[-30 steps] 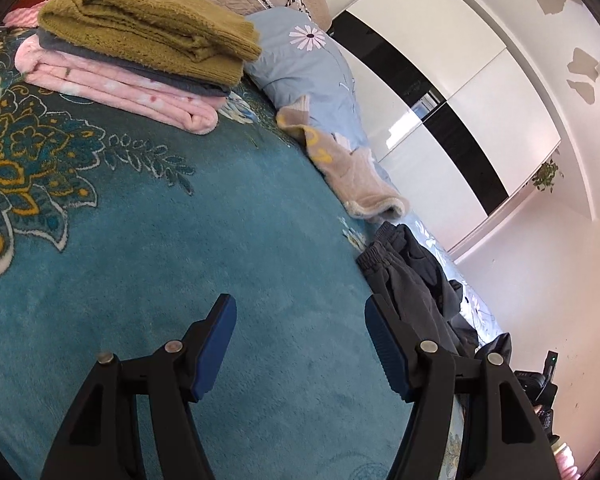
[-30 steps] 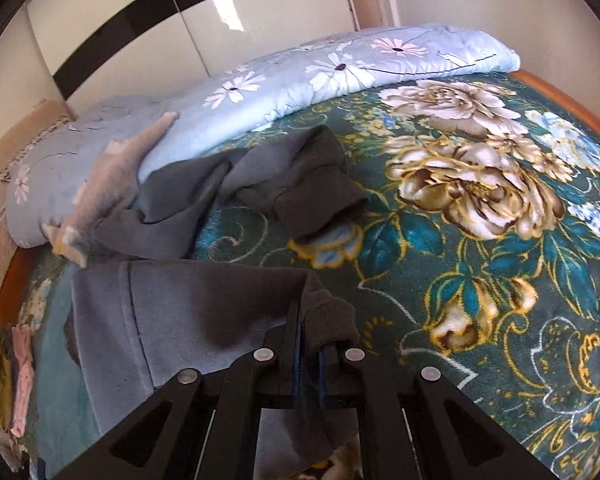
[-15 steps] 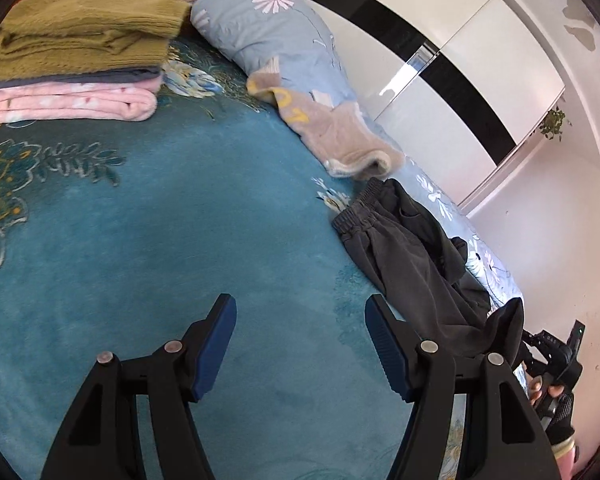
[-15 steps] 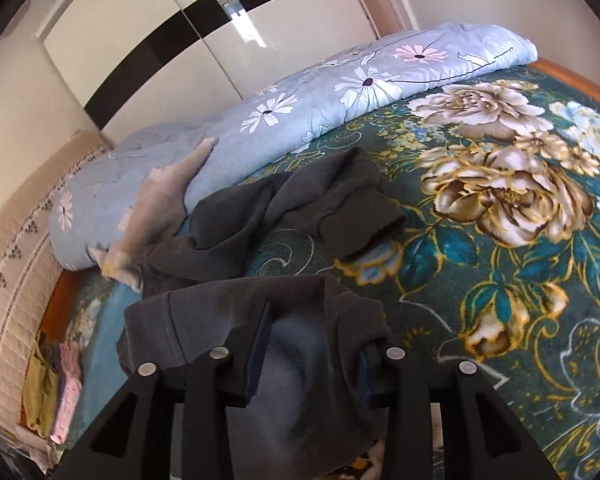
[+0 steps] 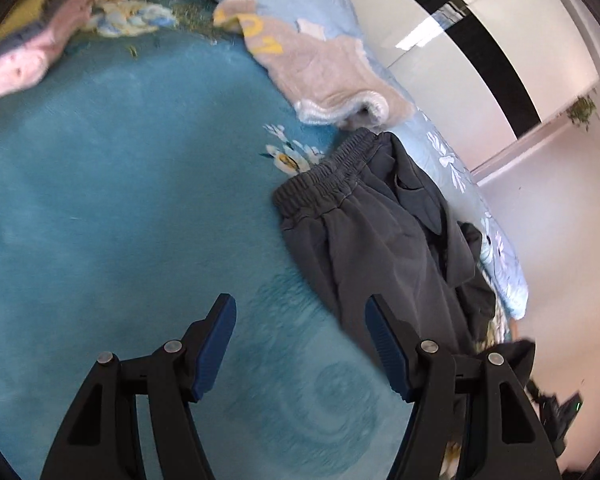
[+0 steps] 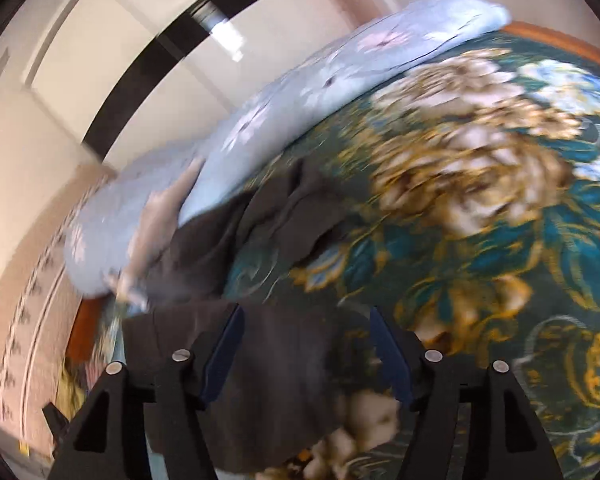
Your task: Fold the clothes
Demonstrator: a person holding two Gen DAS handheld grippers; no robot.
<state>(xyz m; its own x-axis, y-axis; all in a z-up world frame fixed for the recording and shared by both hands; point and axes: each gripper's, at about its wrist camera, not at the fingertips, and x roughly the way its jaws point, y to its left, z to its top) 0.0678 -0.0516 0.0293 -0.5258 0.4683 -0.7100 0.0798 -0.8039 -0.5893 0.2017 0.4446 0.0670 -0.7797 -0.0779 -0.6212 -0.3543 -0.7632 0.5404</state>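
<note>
Dark grey trousers (image 5: pixel 380 232) lie on the bed's teal blanket (image 5: pixel 120 220), just right of the left tool (image 5: pixel 300 344), which gapes empty. Right tool (image 6: pixel 306 346) is opening, trouser cloth loose between its pads.

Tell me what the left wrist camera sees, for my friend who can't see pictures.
The open left gripper hovers over a teal blanket, with nothing between its blue fingers. Dark grey pants lie just to the right, elastic waistband toward the pillow end. Farther back are a beige fuzzy garment and pink folded clothes.
</note>
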